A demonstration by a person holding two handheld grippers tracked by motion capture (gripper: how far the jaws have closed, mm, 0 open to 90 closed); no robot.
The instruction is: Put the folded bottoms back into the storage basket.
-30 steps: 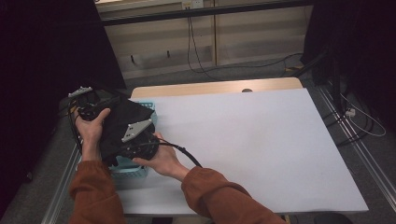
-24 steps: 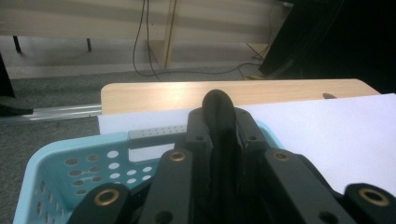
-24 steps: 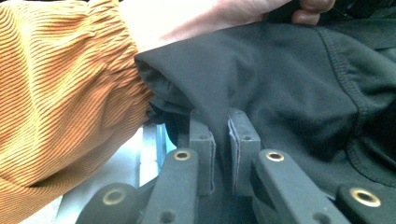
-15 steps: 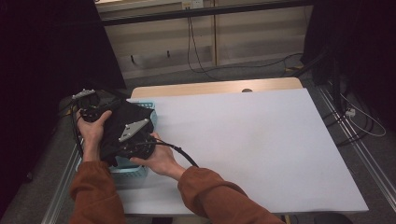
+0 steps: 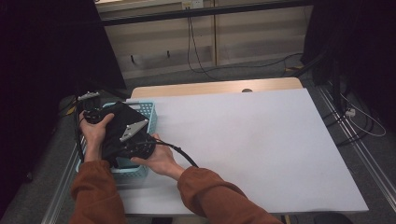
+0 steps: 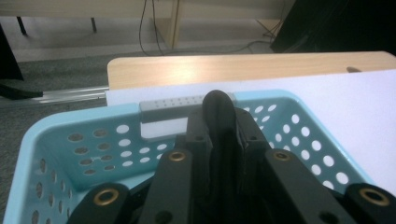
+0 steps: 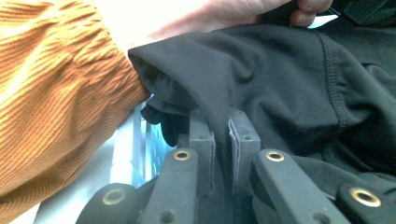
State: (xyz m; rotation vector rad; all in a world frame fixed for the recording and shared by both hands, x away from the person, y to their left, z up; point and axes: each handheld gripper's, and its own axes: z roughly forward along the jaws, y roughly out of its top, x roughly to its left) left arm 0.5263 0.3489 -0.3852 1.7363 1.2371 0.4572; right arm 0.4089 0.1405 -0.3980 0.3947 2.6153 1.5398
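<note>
Black cloth [image 5: 116, 128] sits bunched over the light-blue perforated basket [image 5: 148, 109] at the table's [image 5: 261, 140] left edge, and both grippers have it! Left gripper [image 6: 219, 119] is clamped on a dark fold right above the basket's inside, jaws squeezed together. Right gripper [image 7: 222, 140] pinches a fold too, beside the orange sleeve [image 7: 56, 84].
</note>
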